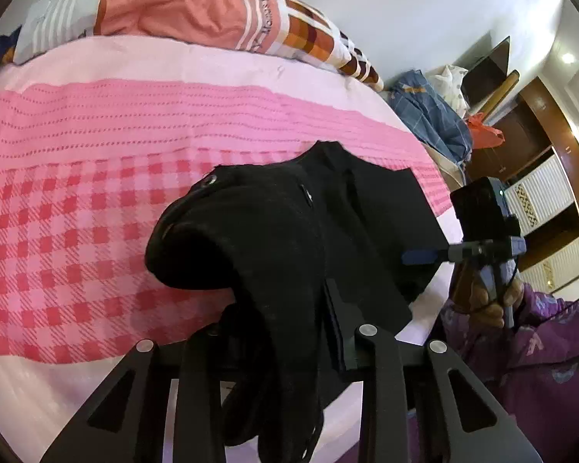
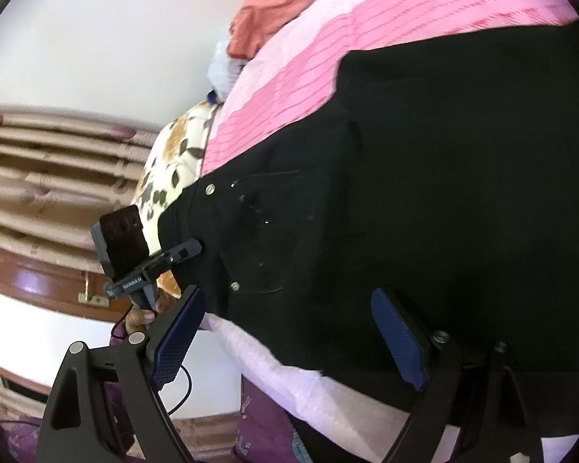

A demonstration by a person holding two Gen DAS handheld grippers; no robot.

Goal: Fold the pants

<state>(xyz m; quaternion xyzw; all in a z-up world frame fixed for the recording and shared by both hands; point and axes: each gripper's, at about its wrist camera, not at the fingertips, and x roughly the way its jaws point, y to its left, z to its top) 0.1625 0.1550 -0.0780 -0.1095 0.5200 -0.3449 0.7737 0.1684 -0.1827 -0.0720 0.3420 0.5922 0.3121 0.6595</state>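
**Left claw pinches the black pants; right claw stands wide over them**

The left claw is narrowed onto a bunched fold of the black pants, and the cloth is clamped between its fingers and raised off the bed. From the pinch the fabric arches up ahead of the claw, with a rolled hem bulging to its left, and a loose end hangs down below it. The rest of the pants lies ahead and to the right on the pink checked bedspread.

The right claw gapes wide and grips nothing. Its blue-padded fingers sit at the near edge of the pants, one pad over the cloth and the other just off its left edge. The riveted pocket lies just ahead, between the fingers. Further left, the other hand holds its tool at the waistband.
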